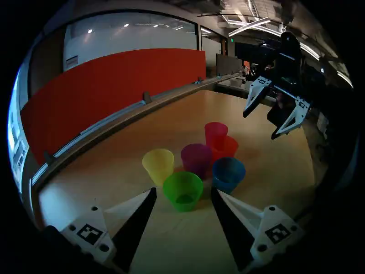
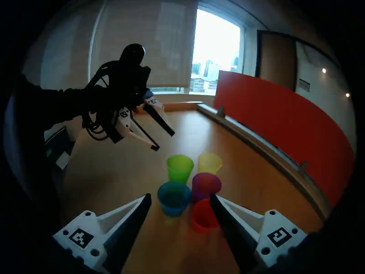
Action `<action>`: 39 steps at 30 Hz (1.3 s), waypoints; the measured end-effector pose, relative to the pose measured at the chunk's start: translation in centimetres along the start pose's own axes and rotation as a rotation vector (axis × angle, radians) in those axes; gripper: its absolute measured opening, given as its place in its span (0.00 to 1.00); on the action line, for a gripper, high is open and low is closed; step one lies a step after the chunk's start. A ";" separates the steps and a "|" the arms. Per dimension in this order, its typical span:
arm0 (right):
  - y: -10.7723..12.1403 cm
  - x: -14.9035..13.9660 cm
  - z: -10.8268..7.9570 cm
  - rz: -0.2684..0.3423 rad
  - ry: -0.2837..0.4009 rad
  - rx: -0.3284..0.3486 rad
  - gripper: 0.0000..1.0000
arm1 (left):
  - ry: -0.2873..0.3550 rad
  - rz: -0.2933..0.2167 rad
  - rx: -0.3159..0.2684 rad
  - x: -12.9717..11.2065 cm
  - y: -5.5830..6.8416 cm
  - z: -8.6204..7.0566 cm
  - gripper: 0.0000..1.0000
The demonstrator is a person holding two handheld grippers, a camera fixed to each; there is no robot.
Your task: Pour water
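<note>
Fingers apart on left gripper [image 1: 183,190] and right gripper [image 2: 180,196], both aloft, tilted down toward cups [image 1: 196,157].

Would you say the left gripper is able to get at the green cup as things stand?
Probably yes: the green cup stands straight ahead of the open left gripper, with nothing between them to block the approach.

wooden table [image 1: 182,114], red partition [image 1: 114,86], bright window [image 2: 214,50]

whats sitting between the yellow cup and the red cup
The purple cup stands between the yellow cup and the red cup, roughly in line with both. The right gripper view shows this most plainly.
</note>
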State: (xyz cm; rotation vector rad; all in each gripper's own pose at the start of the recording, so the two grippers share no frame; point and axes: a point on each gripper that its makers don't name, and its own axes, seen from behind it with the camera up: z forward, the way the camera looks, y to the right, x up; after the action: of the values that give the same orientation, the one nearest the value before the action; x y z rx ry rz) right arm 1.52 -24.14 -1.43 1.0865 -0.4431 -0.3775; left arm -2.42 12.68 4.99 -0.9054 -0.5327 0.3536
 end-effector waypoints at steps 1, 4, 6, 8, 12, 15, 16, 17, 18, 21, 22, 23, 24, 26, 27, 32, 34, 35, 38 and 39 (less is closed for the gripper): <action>-0.1 -0.3 0.2 0.000 -0.005 0.004 0.99 | -0.003 0.000 -0.003 -0.1 0.0 0.2 0.87; -0.3 -1.0 0.9 0.004 -0.019 0.014 0.99 | -0.008 -0.001 -0.008 -0.5 0.0 0.8 0.88; -0.5 -1.4 1.3 0.010 -0.026 0.022 0.99 | -0.013 -0.003 -0.012 -0.7 0.0 1.1 0.88; -0.7 -1.8 1.6 0.016 -0.032 0.033 0.99 | -0.020 -0.006 -0.019 -1.0 0.0 1.4 0.88; -1.0 -2.5 2.3 0.020 -0.045 0.047 0.99 | -0.035 -0.001 -0.027 -1.6 0.1 1.8 0.88; -1.2 -3.1 2.8 0.020 -0.056 0.051 0.99 | -0.044 0.007 -0.030 -1.9 0.1 1.9 0.88; -1.2 -3.2 2.9 0.020 -0.060 0.053 0.99 | -0.046 0.009 -0.031 -2.0 0.1 2.0 0.88; -1.2 -3.4 3.1 0.019 -0.064 0.055 0.99 | -0.049 0.011 -0.033 -2.1 0.2 2.0 0.87; -1.2 -3.5 3.2 0.020 -0.068 0.056 0.99 | -0.052 0.012 -0.035 -2.2 0.2 2.0 0.88; -1.3 -4.0 3.5 0.023 -0.079 0.060 0.99 | -0.060 0.012 -0.042 -2.5 0.4 2.2 0.88; -1.3 -4.1 3.6 0.024 -0.081 0.061 0.99 | -0.061 0.012 -0.042 -2.5 0.4 2.3 0.88; -1.3 -4.2 3.8 0.024 -0.084 0.061 0.99 | -0.063 0.012 -0.043 -2.6 0.4 2.4 0.88; -1.3 -4.3 3.8 0.025 -0.087 0.063 0.99 | -0.064 0.013 -0.043 -2.6 0.4 2.4 0.88; -1.5 -4.5 4.0 0.027 -0.093 0.067 0.99 | -0.067 0.015 -0.043 -2.7 0.4 2.5 0.88; -1.6 -4.6 4.1 0.027 -0.095 0.070 0.99 | -0.070 0.016 -0.045 -2.8 0.4 2.6 0.88; -2.0 -5.1 4.5 0.021 -0.107 0.082 0.99 | -0.084 0.026 -0.050 -3.1 0.6 2.9 0.88; -2.1 -5.3 4.6 0.021 -0.111 0.085 0.99 | -0.090 0.030 -0.048 -3.3 0.6 3.0 0.88; -2.2 -5.5 4.6 0.020 -0.113 0.087 0.99 | -0.094 0.032 -0.046 -3.4 0.5 3.1 0.88; -2.5 -5.8 4.7 0.025 -0.120 0.093 0.99 | -0.099 0.030 -0.041 -3.6 0.3 3.3 0.88; -2.5 -6.0 4.8 0.026 -0.123 0.095 0.99 | -0.100 0.028 -0.039 -3.7 0.3 3.4 0.88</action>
State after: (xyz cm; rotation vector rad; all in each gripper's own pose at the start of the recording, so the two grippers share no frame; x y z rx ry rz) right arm -6.22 -25.83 -2.79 1.1527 -0.5885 -0.4051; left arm -7.35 13.17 5.43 -0.9372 -0.6214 0.4167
